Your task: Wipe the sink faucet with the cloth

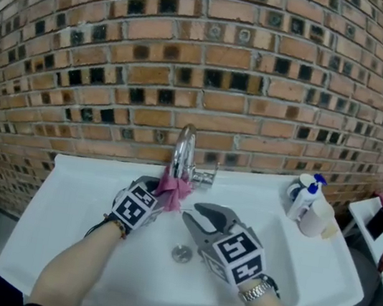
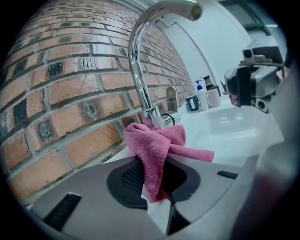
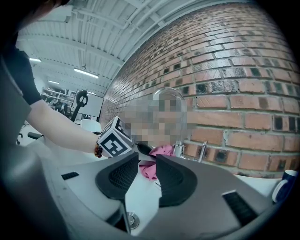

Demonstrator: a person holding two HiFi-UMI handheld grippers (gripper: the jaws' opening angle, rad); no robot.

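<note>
Over the middle of the white sink (image 1: 61,236), the right gripper (image 1: 188,215) hangs with jaws apart and empty, near the drain (image 1: 182,254). The left gripper (image 1: 161,196) pinches the pink cloth (image 1: 173,188) tight, bunched against the foot of the chrome faucet (image 1: 185,147) at the sink's back edge. At the back right corner stands a pump bottle (image 1: 305,198), its label too small to read.
</note>
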